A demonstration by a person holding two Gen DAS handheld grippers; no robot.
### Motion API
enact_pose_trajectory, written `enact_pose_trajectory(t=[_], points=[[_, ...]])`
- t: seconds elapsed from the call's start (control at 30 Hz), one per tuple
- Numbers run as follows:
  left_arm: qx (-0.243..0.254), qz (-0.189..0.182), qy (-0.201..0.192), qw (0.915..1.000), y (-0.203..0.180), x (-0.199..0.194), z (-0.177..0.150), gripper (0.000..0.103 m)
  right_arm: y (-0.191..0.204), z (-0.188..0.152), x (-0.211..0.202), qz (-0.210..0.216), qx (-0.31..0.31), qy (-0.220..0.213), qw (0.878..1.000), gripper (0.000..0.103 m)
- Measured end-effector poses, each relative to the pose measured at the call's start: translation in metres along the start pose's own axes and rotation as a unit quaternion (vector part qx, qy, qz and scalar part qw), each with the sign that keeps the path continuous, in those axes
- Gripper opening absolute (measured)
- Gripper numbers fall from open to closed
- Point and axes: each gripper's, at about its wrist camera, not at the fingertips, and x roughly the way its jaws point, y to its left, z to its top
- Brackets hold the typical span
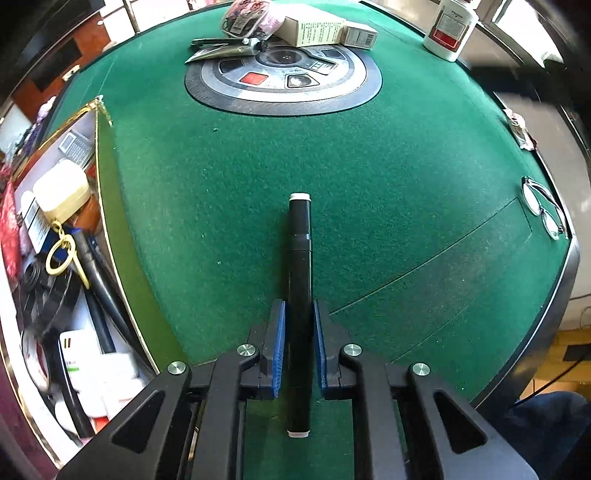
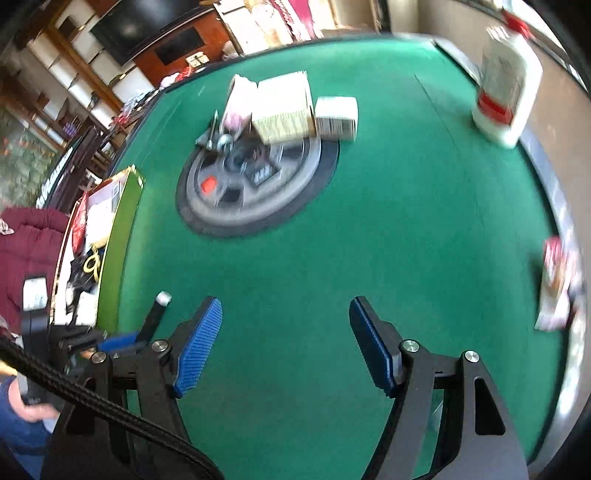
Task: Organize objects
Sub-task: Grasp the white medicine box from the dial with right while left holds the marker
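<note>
My left gripper is shut on a black pen-like tube with white ends, held lengthwise between the blue pads above the green felt table. The same tube and the left gripper show at the lower left of the right wrist view. My right gripper is open and empty above the felt. An open storage box full of small items lies at the table's left edge; it also shows in the right wrist view.
A round control panel sits mid-table, with boxes, a pink pouch and a tube at its far edge. A white bottle stands far right. Glasses and a small packet lie at the right rim.
</note>
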Motion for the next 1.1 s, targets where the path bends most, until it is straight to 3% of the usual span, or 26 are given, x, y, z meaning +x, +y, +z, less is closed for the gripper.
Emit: enact_pose_trajectory(t=[0.17, 0.3, 0.37, 0.5, 0.6, 0.67, 0.7, 0.77, 0.87, 0.93, 1.1], points=[[-0.023, 0.015, -0.003, 0.9996, -0.001, -0.001, -0.006, 0.012, -0.014, 0.078, 0.029, -0.018, -0.069, -0.015, 0.997, 0.078], [-0.039, 0.023, -0.004, 0.9990, -0.002, -0.002, -0.010, 0.012, -0.015, 0.126, 0.075, -0.054, -0.191, 0.012, 0.980, 0.073], [-0.050, 0.023, -0.006, 0.9984, -0.002, -0.002, -0.011, 0.012, -0.014, 0.140, 0.090, -0.064, -0.234, 0.023, 0.970, 0.064], [-0.063, 0.033, -0.009, 0.9974, -0.004, -0.003, -0.015, 0.012, -0.011, 0.160, 0.118, -0.062, -0.295, 0.061, 0.952, 0.064], [-0.069, 0.041, -0.009, 0.9967, -0.009, -0.002, -0.012, 0.012, -0.007, 0.157, 0.138, -0.073, -0.330, 0.104, 0.935, 0.063], [-0.077, 0.042, -0.011, 0.9961, -0.010, -0.002, -0.015, 0.012, -0.007, 0.150, 0.141, -0.078, -0.343, 0.107, 0.930, 0.043], [-0.079, 0.043, -0.012, 0.9959, -0.013, 0.000, -0.012, 0.012, -0.009, 0.147, 0.141, -0.091, -0.338, 0.105, 0.931, 0.041], [-0.095, 0.040, -0.021, 0.9945, -0.013, 0.000, -0.013, 0.012, -0.017, 0.143, 0.132, -0.086, -0.300, 0.094, 0.945, 0.033], [-0.113, 0.032, -0.036, 0.9925, -0.007, 0.000, -0.013, 0.012, -0.027, 0.120, 0.103, -0.052, -0.223, 0.067, 0.971, 0.031], [-0.124, 0.022, -0.045, 0.9910, -0.002, -0.005, -0.010, 0.012, -0.033, 0.096, 0.083, -0.007, -0.154, 0.065, 0.986, 0.031], [-0.152, -0.014, -0.058, 0.9865, 0.007, -0.004, -0.009, 0.012, -0.012, 0.013, 0.039, 0.069, -0.083, 0.054, 0.993, 0.032]])
